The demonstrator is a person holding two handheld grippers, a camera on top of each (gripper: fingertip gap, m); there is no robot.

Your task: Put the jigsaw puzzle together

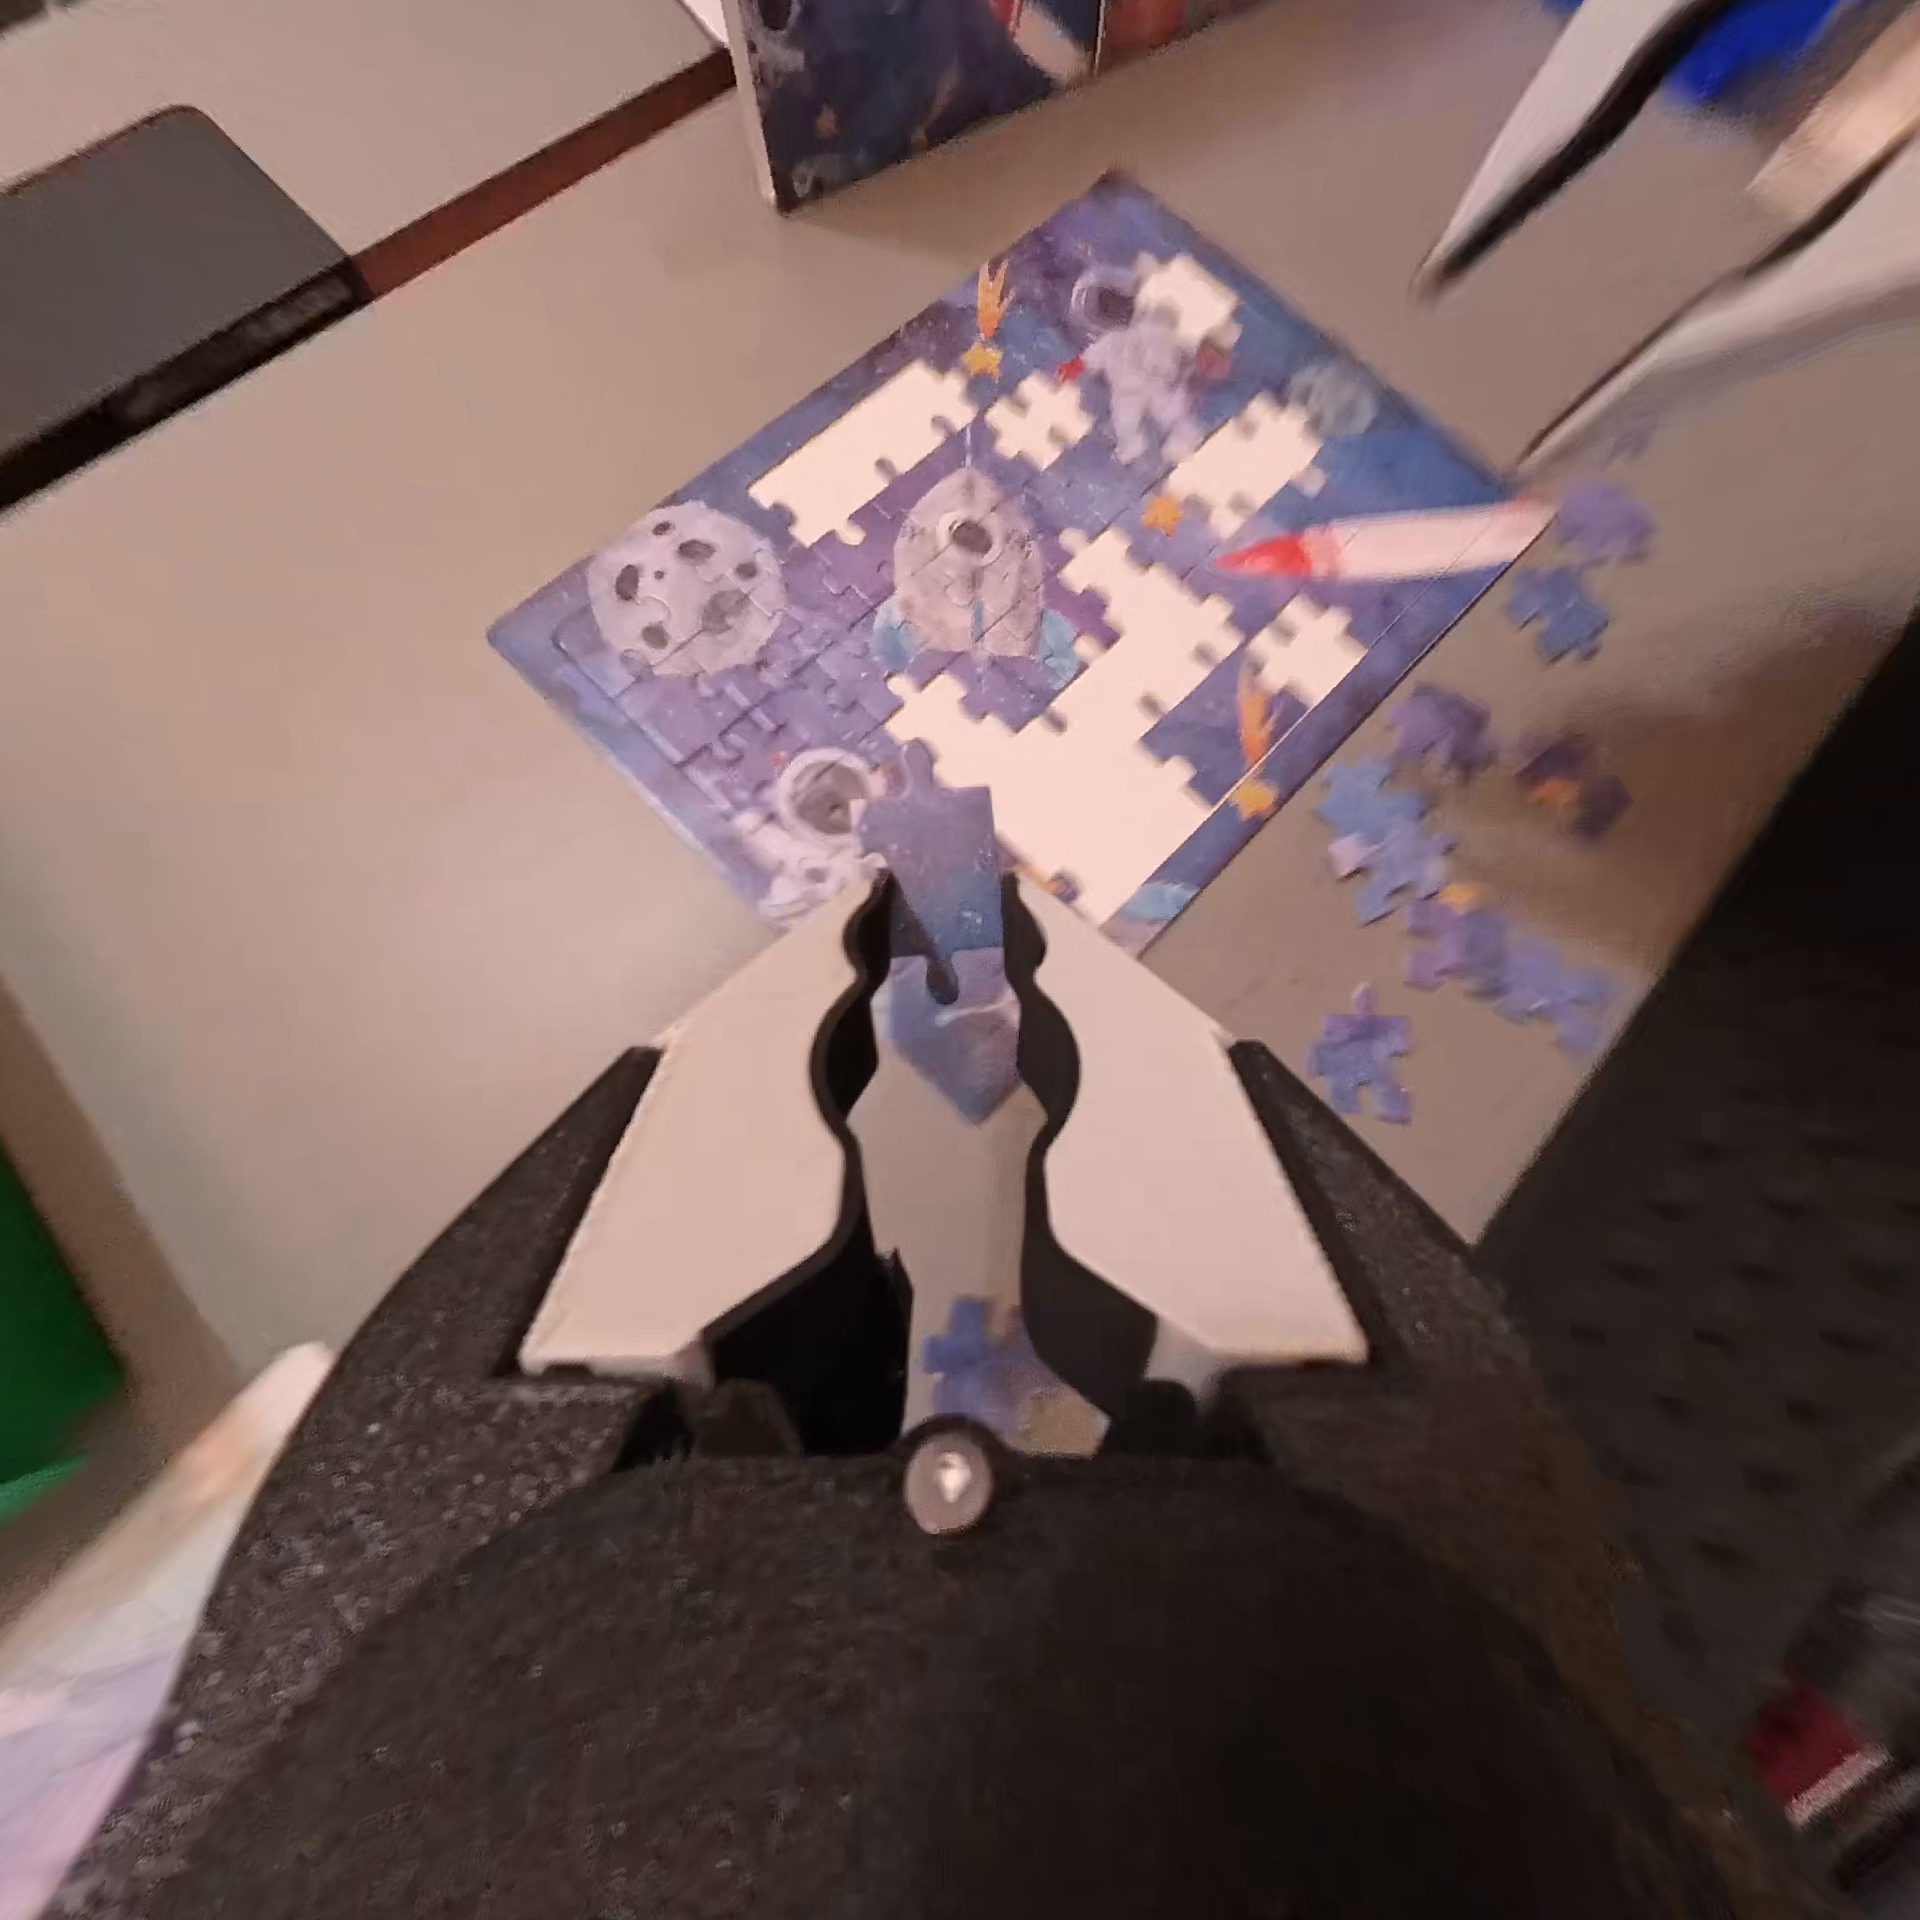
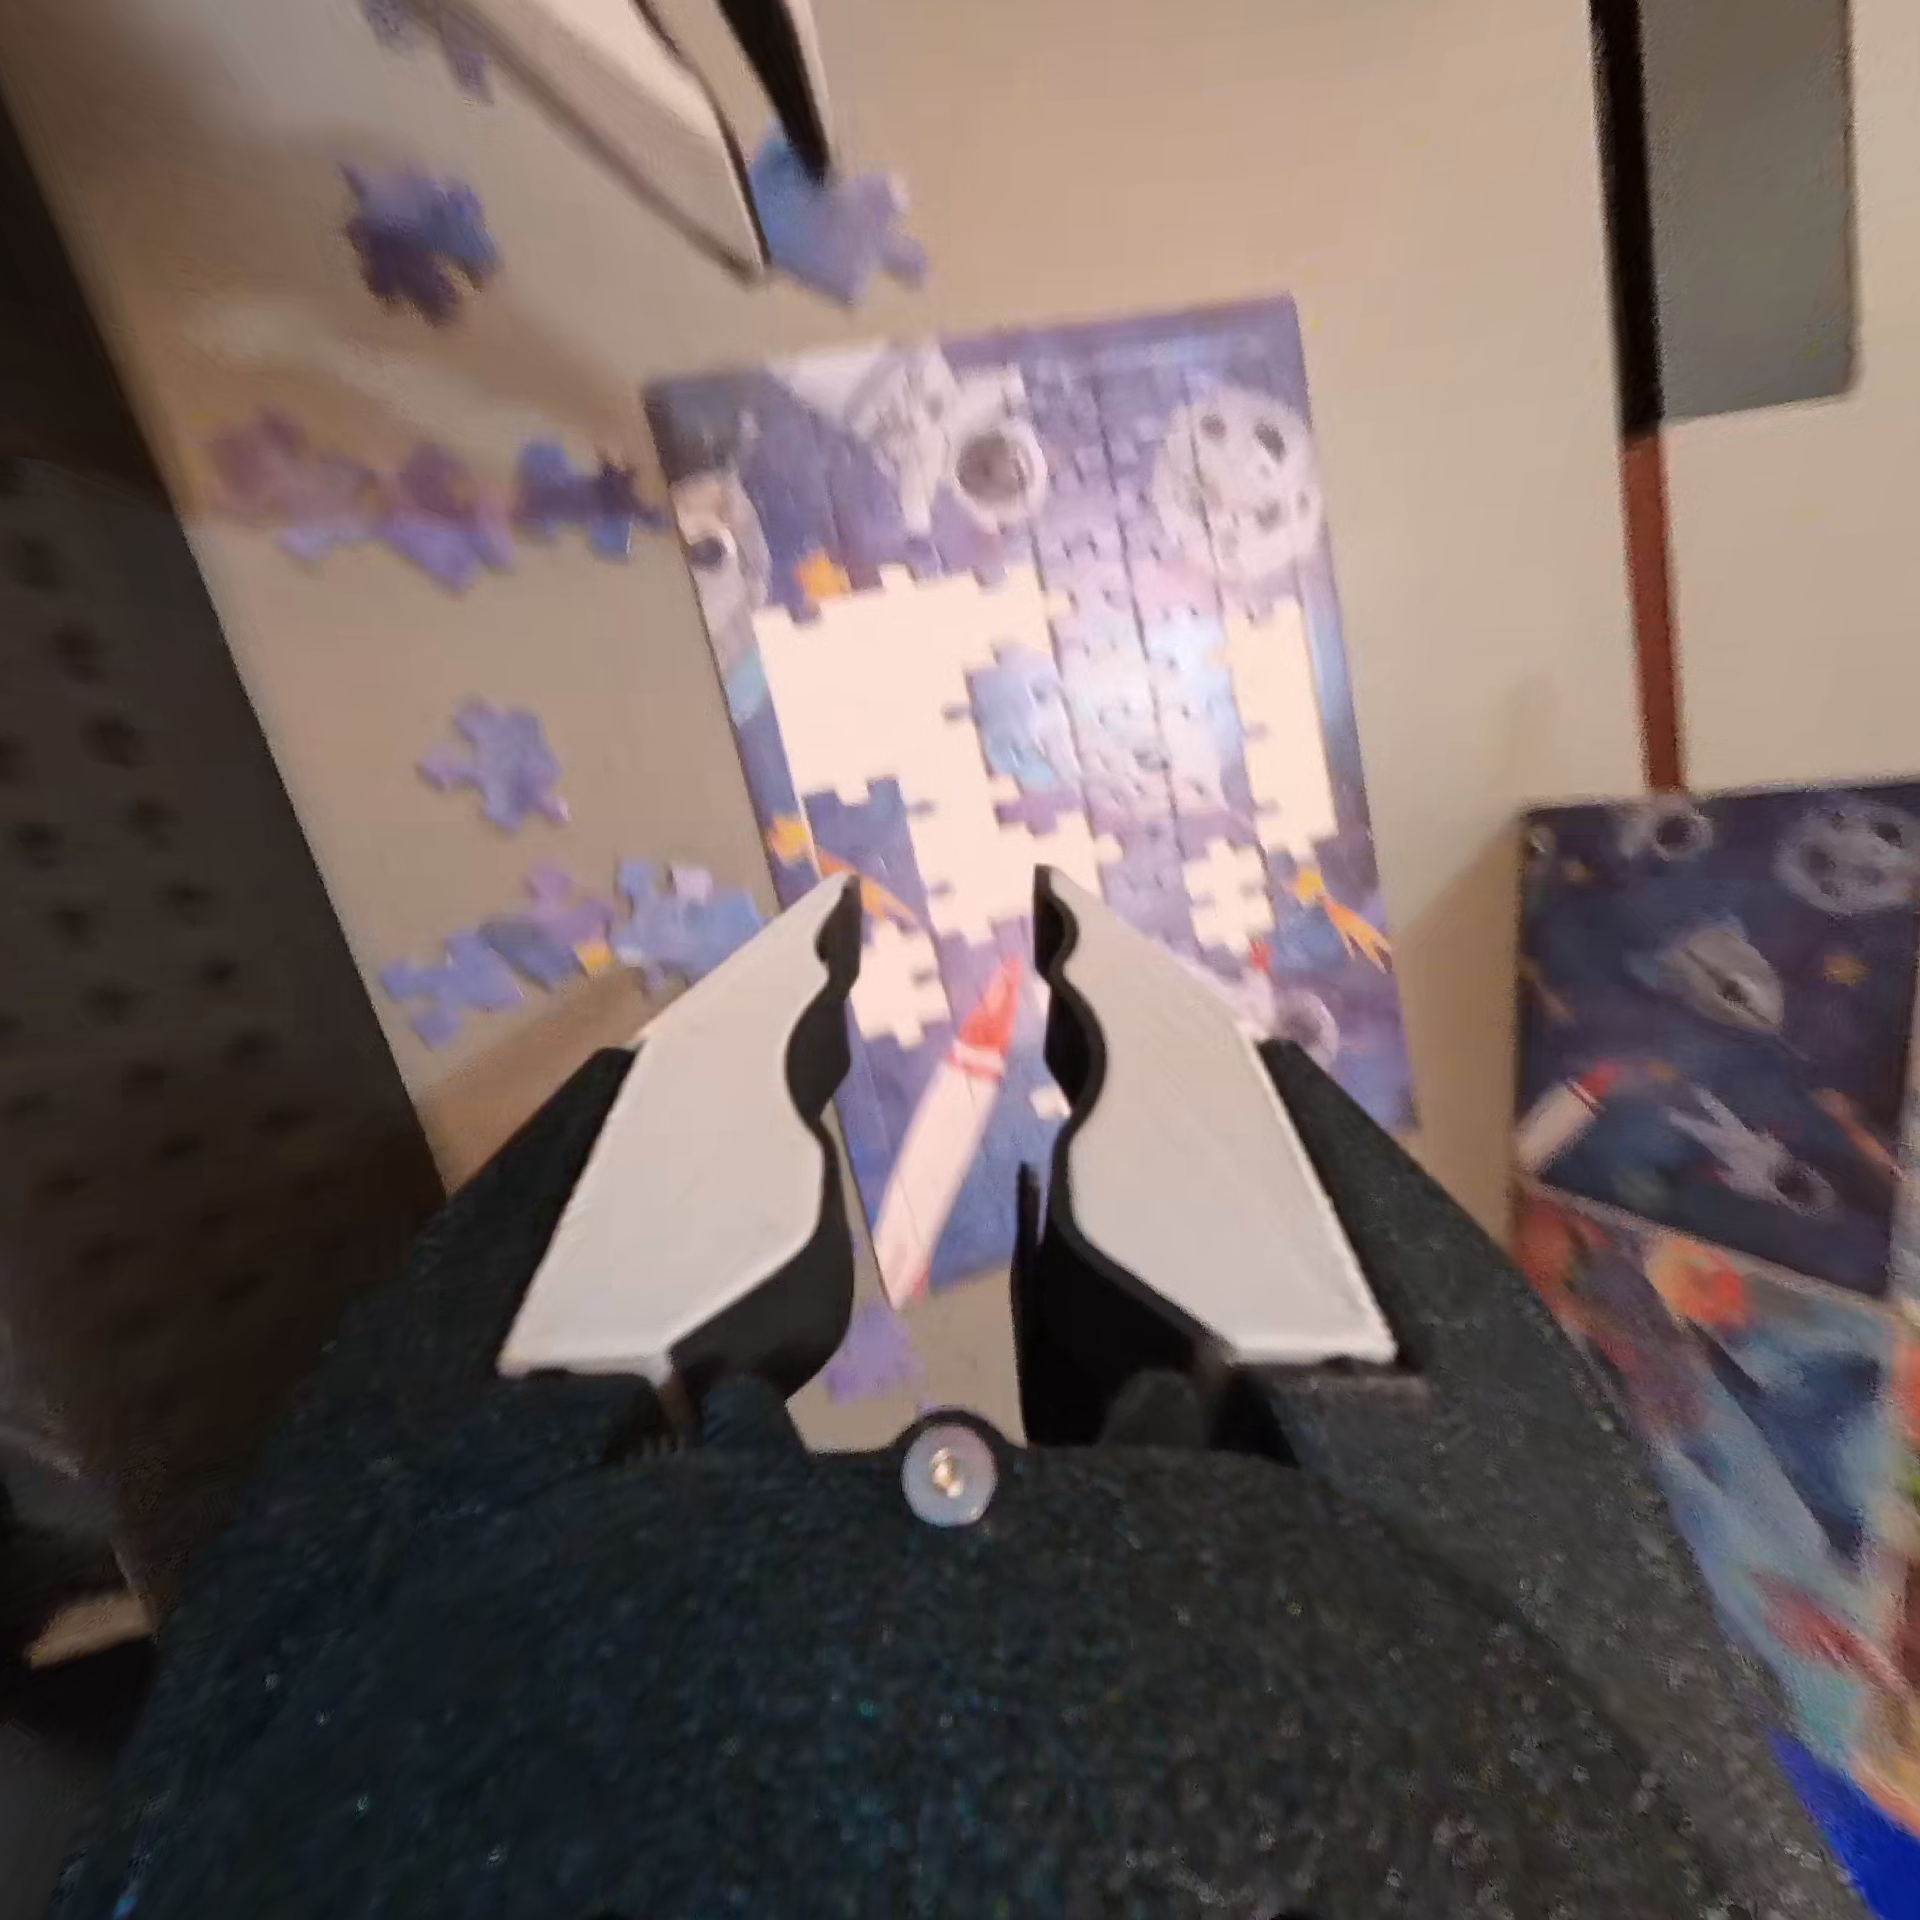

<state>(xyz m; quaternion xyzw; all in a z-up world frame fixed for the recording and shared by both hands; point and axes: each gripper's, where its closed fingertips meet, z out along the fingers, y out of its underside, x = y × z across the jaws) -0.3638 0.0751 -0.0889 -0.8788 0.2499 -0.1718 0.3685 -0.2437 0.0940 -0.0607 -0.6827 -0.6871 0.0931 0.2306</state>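
Note:
The space-themed jigsaw puzzle lies flat on the beige table, partly filled, with several white gaps. It also shows in the right wrist view. My left gripper is shut on a dark blue puzzle piece and holds it over the puzzle's near corner. The right wrist view shows that gripper at the top with the piece. My right gripper is open and empty above the puzzle's rocket end. It shows blurred at the top right of the left wrist view.
Several loose blue pieces lie on the table beside the puzzle. The puzzle box stands past the puzzle's far edge. A black perforated surface borders the table. A dark flat object sits at the far left.

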